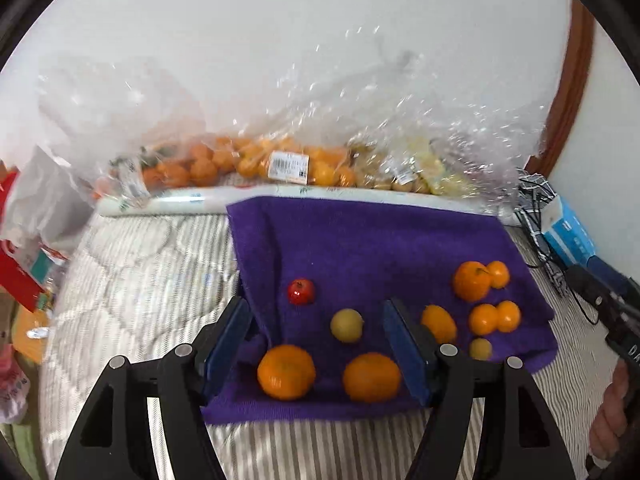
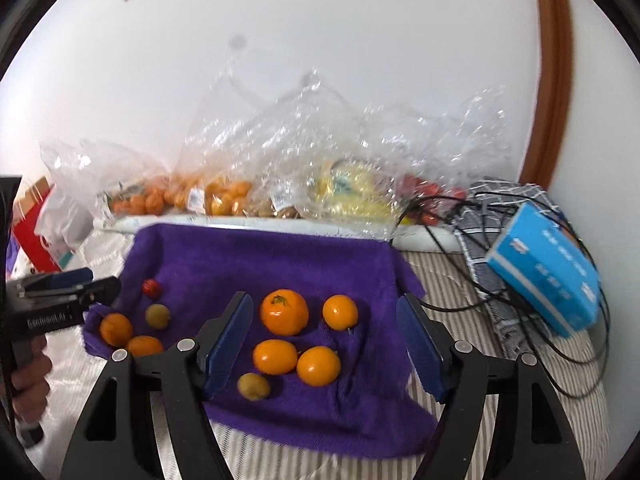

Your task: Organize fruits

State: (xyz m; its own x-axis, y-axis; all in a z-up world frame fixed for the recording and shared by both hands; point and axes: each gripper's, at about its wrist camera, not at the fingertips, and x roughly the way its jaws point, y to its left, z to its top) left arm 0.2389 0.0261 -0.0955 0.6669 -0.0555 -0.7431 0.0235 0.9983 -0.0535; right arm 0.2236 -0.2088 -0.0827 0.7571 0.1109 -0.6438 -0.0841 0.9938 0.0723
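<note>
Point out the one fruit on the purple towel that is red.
The small red fruit at the towel's left side, beyond the yellowish one. Every other loose fruit on the towel is orange or yellow-green.

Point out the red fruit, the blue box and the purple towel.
red fruit (image 1: 301, 291): left wrist view, centre of its skin.
blue box (image 2: 548, 270): right wrist view, its top face.
purple towel (image 2: 256, 256): right wrist view, bare far part.

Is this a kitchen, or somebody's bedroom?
Probably a bedroom, not a kitchen. The fruits lie on a purple towel spread over a striped quilted bedcover, soft like a bed, against a plain white wall. Shopping bags of fruit are heaped along that wall.
</note>
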